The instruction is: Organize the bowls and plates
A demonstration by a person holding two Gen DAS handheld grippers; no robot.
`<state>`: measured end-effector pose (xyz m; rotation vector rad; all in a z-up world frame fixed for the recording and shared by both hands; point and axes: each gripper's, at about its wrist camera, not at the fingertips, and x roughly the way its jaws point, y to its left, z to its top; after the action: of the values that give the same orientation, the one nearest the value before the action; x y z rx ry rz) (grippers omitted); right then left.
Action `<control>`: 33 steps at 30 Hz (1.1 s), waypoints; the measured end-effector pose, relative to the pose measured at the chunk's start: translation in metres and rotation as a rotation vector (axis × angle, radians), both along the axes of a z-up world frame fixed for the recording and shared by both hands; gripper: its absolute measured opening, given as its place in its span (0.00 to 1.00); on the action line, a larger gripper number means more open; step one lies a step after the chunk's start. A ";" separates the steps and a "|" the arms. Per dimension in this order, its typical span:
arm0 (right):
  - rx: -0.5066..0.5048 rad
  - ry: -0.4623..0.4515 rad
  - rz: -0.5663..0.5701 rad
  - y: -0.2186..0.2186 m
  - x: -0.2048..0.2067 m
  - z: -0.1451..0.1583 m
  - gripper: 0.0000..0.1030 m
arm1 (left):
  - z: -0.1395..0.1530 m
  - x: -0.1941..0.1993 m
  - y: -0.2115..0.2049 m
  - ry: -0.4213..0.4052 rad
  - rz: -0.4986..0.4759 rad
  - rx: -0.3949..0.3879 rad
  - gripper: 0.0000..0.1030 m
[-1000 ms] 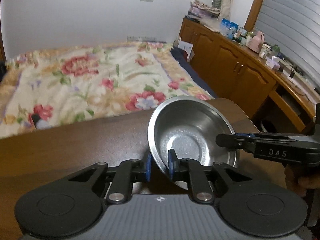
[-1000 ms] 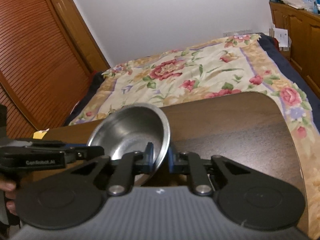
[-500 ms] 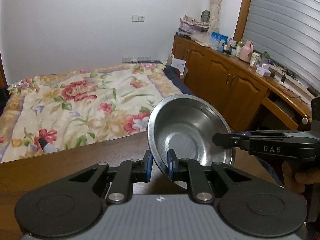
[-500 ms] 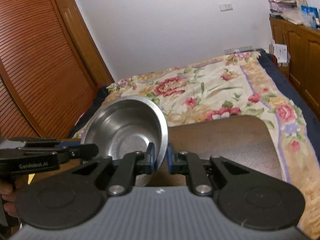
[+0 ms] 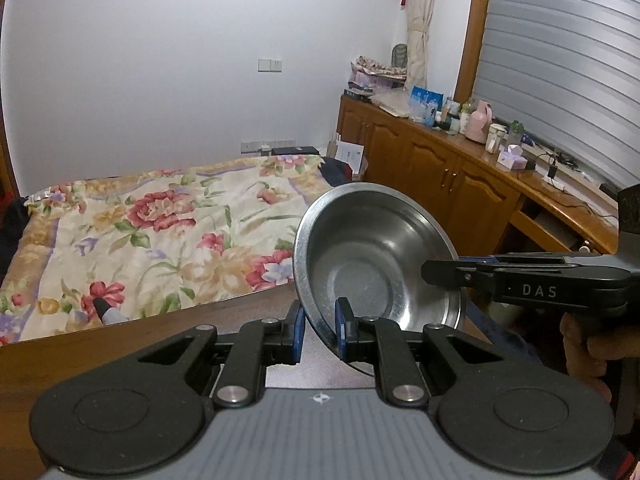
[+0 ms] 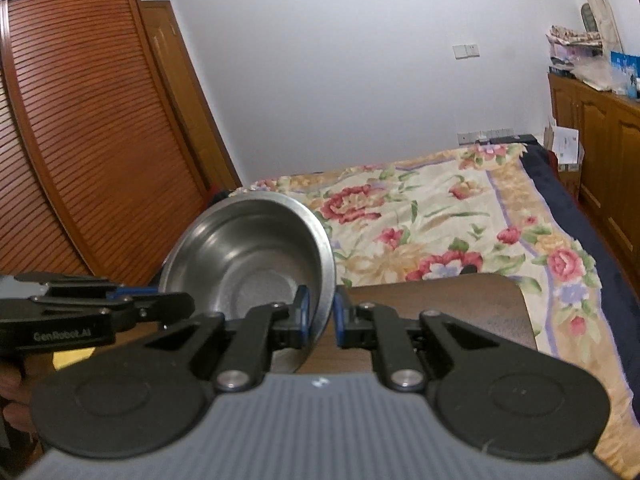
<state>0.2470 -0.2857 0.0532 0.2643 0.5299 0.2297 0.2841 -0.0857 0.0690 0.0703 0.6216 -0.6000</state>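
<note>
Steel bowl (image 5: 376, 264) hangs in the air above the near edge of the brown table (image 5: 120, 352), tilted with its open side toward the cameras, and it is the landmark for everything else. Left gripper (image 5: 319, 330) pinches the bowl's near-left rim, one blue pad inside the wall and one outside; right gripper (image 6: 320, 316) pinches the opposite rim in the same way, so both pairs of jaws stand nearly pressed together on thin metal. Beyond the bowl lies the flowered bedspread (image 5: 168, 232); to its right in the left wrist view runs a wooden cabinet (image 5: 448, 176) crowded with bottles. The step in hand appears to be carrying the bowl, two-handed, clear of the table. The next move calls for level, matched travel of both hands toward wherever bowls belong, since uneven motion could twist the rim out of a pad. That destination is not in view: no plates, other bowls or rack show in either picture. The bowl's underside and the table beneath it are hidden by the gripper bodies.
</note>
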 end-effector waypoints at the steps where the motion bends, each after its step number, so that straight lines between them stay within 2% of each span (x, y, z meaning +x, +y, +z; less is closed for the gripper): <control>1: -0.003 -0.002 0.002 0.001 -0.004 0.002 0.14 | 0.001 -0.004 0.002 -0.001 0.001 -0.004 0.17; 9: -0.011 -0.023 0.015 0.011 -0.032 0.009 0.14 | 0.004 -0.040 0.017 -0.023 -0.011 -0.021 0.17; 15: -0.023 -0.032 0.032 0.016 -0.050 0.006 0.14 | 0.005 -0.062 0.018 -0.072 -0.015 0.023 0.17; 26: 0.030 -0.035 0.030 0.012 -0.072 -0.003 0.14 | 0.008 -0.098 0.029 -0.085 -0.063 -0.019 0.17; 33: 0.051 -0.035 0.033 0.011 -0.089 -0.014 0.14 | -0.001 -0.118 0.031 -0.086 -0.095 -0.023 0.17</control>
<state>0.1579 -0.2743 0.0389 0.3004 0.4945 0.2800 0.1665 -0.0549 0.0676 0.1036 0.5298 -0.6921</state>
